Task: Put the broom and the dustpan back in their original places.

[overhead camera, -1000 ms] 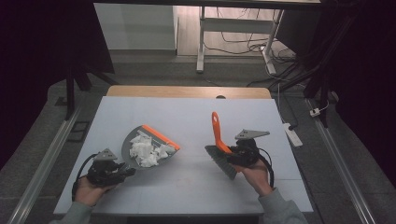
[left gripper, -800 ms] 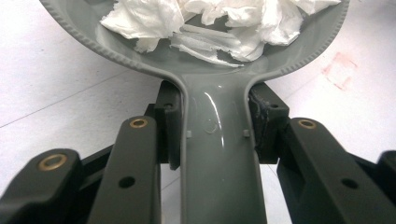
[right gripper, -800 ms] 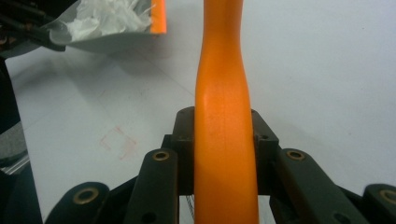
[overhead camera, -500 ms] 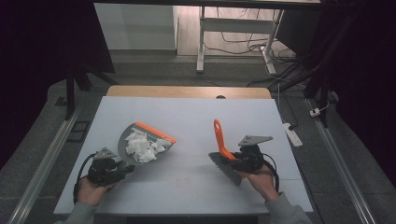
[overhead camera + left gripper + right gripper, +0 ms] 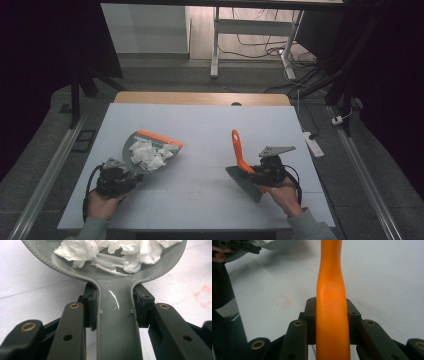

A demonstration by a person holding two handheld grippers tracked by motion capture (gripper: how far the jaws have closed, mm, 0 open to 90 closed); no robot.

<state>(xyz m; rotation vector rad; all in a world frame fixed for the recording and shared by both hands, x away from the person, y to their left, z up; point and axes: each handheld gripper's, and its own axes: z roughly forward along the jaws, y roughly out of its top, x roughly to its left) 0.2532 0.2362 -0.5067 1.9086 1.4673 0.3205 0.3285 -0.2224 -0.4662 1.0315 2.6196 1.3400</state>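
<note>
Grey dustpan [image 5: 117, 322] in clamped left gripper [image 5: 116, 307]

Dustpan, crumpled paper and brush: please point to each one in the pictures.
dustpan [image 5: 117, 322], left gripper view, on its grey handle between the jaws
crumpled paper [image 5: 146, 154], high view, on the middle of the white pile
brush [image 5: 332, 315], right gripper view, on its orange handle

dustpan [image 5: 150, 152]: grey, orange front lip, flat on the counter's left, holding crumpled white paper [image 5: 146, 154]
brush [image 5: 242, 167]: orange handle tilted up, grey bristles low, right
</note>
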